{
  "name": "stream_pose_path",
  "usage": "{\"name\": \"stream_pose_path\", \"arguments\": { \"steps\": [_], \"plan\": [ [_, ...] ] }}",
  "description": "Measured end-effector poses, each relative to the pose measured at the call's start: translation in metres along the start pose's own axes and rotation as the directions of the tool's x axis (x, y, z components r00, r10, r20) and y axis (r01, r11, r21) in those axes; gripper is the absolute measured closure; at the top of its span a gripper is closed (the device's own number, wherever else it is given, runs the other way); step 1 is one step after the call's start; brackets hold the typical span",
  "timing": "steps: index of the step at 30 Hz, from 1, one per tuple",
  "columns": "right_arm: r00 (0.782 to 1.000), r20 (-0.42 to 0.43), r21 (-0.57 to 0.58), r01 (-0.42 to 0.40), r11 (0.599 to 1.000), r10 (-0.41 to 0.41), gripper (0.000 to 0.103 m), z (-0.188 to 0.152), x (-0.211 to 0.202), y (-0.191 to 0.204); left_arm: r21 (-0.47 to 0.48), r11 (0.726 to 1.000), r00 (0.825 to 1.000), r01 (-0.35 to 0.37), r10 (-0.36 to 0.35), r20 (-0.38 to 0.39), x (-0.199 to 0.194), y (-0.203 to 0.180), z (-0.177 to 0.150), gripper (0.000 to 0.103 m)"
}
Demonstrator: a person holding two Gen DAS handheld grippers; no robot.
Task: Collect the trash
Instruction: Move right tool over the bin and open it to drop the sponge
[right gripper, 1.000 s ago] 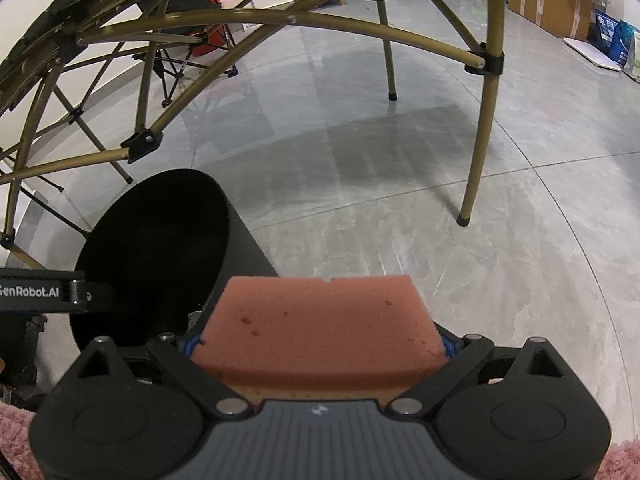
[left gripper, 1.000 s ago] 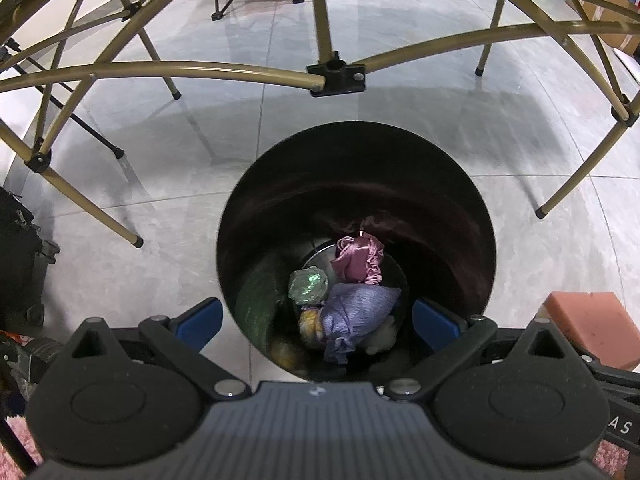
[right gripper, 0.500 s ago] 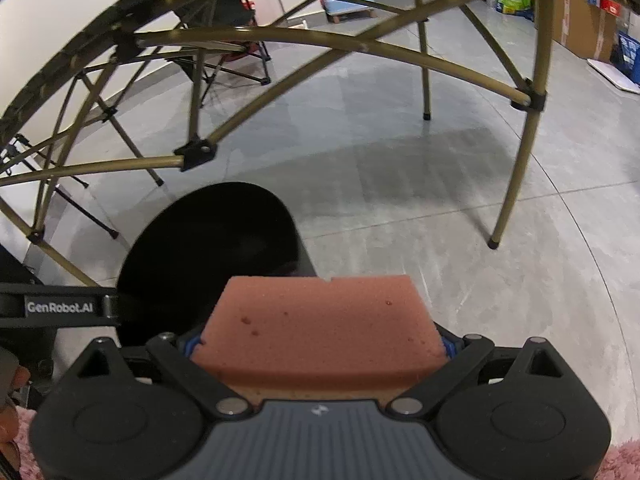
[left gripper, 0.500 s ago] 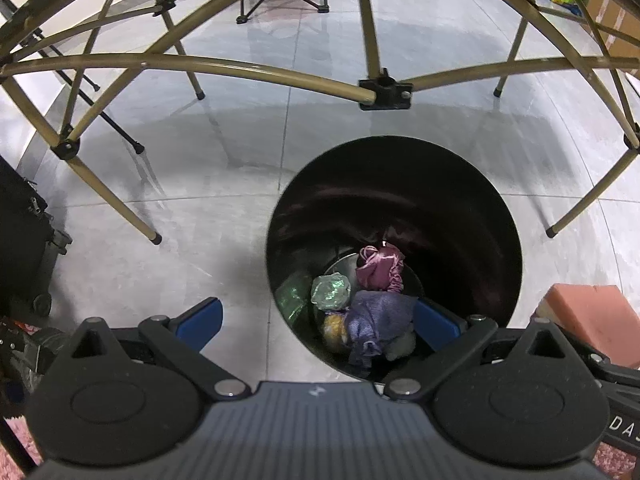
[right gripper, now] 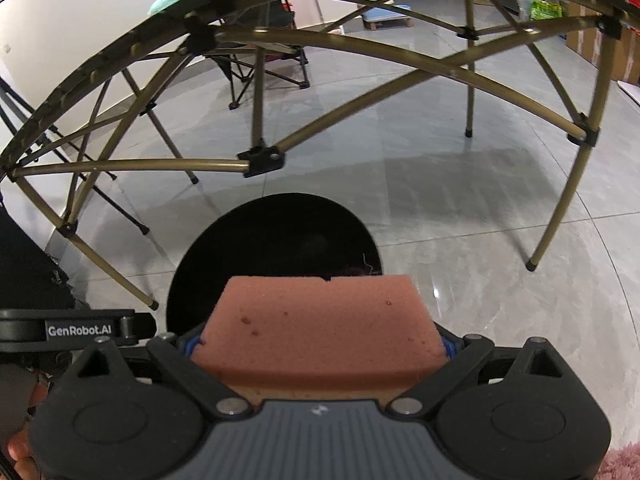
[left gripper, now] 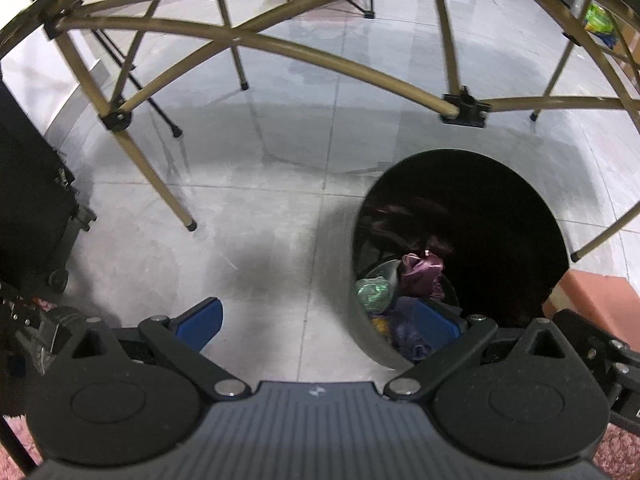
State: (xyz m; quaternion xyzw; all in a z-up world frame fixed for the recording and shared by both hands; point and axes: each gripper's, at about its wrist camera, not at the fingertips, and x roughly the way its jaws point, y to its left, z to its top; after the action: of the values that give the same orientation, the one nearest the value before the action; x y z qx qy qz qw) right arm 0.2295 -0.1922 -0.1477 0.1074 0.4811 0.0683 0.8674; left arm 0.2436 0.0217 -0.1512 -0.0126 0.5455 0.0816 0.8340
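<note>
The left tool [left gripper: 316, 322] hangs empty with its jaws spread wide over the grey floor [left gripper: 240, 216], its right finger at the near rim of the black bin [left gripper: 520, 216]. Crumpled purple and green trash [left gripper: 420, 272] lies at the bin's bottom. The right tool [right gripper: 320, 346] clamps a pink sponge [right gripper: 320, 320] just above the bin's opening.
</note>
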Motion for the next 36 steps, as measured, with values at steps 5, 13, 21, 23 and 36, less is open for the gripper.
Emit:
{"name": "stream_pose_path", "arguments": {
  "steps": [5,13,21,23,36],
  "plan": [
    [1.000,-0.010,-0.023,-0.009,1.000,0.009,0.005,0.004,0.008,0.016,-0.033,0.999,1.000,-0.004,0.004,-0.003,0.000,0.019,-0.001,0.000],
    [1.000,-0.031,-0.050,-0.007,0.999,0.005,0.005,0.007,0.022,0.035,-0.082,0.997,1.000,-0.015,0.014,-0.013,0.004,0.048,-0.004,0.000],
    [0.999,-0.046,-0.065,0.001,0.998,-0.004,0.005,0.012,0.038,0.050,-0.124,0.992,0.999,-0.023,0.020,-0.028,0.008,0.071,-0.007,0.000],
    [0.999,-0.048,-0.065,0.006,0.998,-0.009,0.005,0.014,0.043,0.053,-0.132,0.991,0.999,-0.023,0.019,-0.031,0.009,0.075,-0.008,0.000],
    [0.996,-0.073,-0.068,0.040,0.997,-0.045,0.005,0.020,0.067,0.061,-0.141,0.990,0.999,-0.012,0.007,-0.034,0.009,0.081,-0.010,0.000]
  ]
}}
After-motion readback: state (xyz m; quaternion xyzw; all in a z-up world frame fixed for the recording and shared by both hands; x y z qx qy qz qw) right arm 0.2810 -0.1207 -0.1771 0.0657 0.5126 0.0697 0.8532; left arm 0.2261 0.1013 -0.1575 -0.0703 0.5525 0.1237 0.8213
